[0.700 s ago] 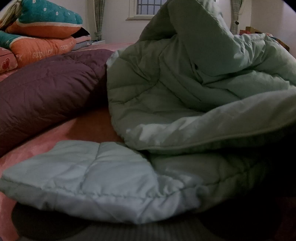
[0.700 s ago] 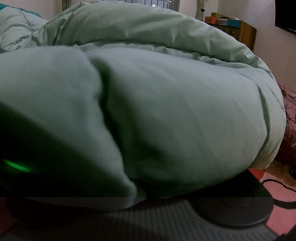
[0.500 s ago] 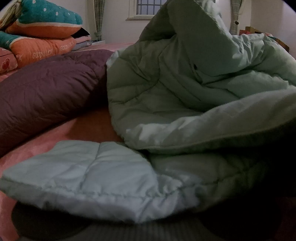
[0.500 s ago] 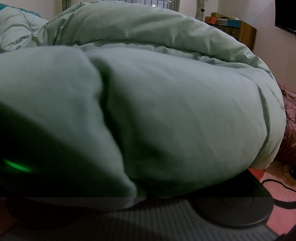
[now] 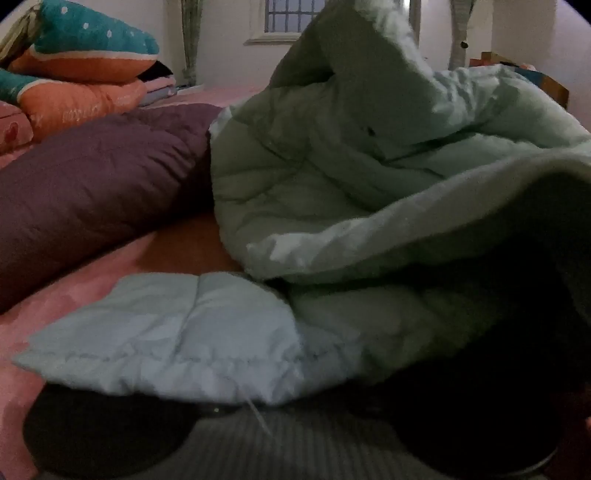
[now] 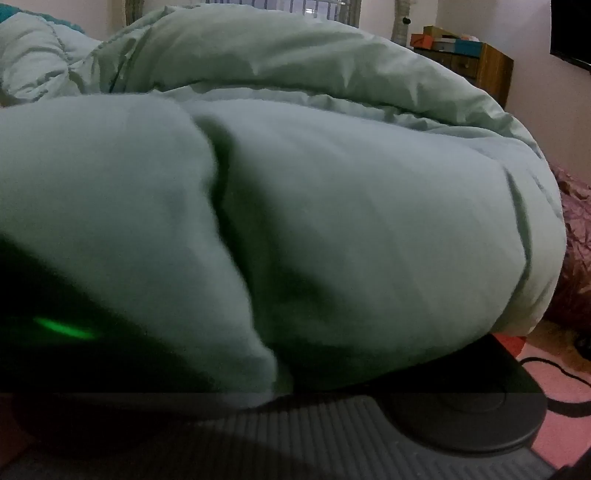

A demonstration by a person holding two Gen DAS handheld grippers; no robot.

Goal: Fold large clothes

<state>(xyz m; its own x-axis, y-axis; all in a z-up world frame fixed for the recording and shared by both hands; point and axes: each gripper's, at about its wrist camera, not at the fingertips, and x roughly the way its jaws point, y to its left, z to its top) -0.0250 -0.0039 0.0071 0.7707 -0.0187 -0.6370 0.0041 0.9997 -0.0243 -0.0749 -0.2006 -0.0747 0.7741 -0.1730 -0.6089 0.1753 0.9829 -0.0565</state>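
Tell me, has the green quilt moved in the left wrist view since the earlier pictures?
No. The green quilt keeps the same place against the purple quilt and the window; only blur differs.

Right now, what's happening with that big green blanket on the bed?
A person is working on the puffy green quilt, holding a gripper in each hand. It lies bunched up on the pink bed, beside a purple quilt. A flat corner drapes over the left gripper, and the right one is pushed against a fat fold. The fingers are hidden, so no grip is visible.
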